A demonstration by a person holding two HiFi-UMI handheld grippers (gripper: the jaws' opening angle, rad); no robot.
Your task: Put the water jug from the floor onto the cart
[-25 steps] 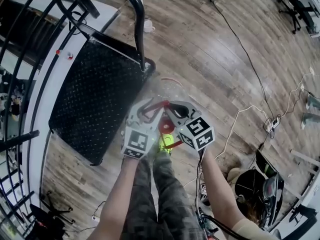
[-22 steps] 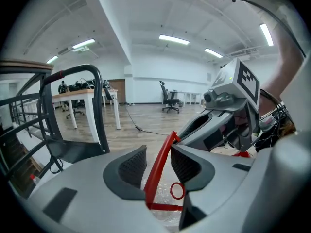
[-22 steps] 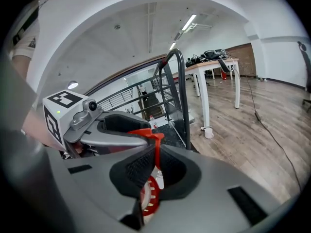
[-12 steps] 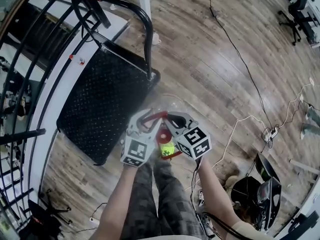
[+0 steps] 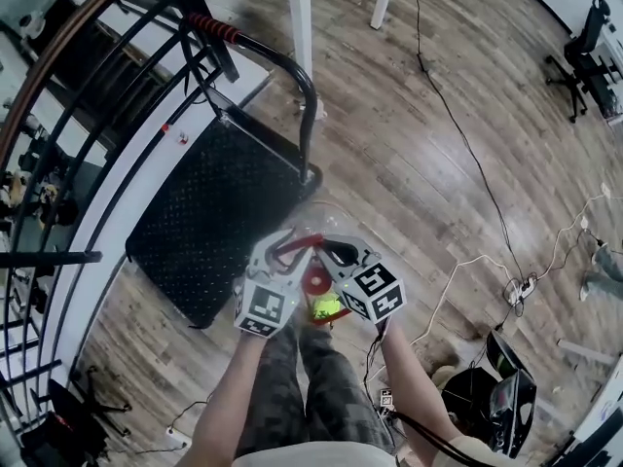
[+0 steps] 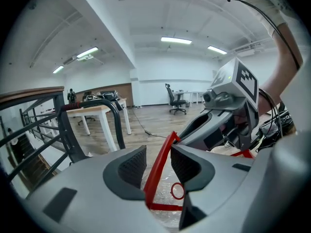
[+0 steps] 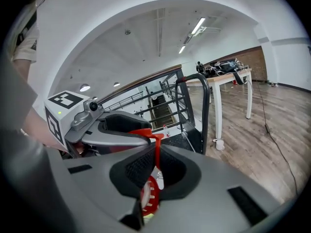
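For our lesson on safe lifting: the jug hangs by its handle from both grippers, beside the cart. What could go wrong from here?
1. The whole jug hangs from a thin red handle. In the left gripper it runs slanted with a gap beside it, so it might slip.
2. The cart has an upright bar close to the jug; a swinging jug could strike it.

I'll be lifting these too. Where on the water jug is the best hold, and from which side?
Take the red handle on top, coming down from above. It is a thin strap standing clear of the water jug, narrow enough for the jaws, while the clear body is wide and rounded. The right gripper is shut on it.
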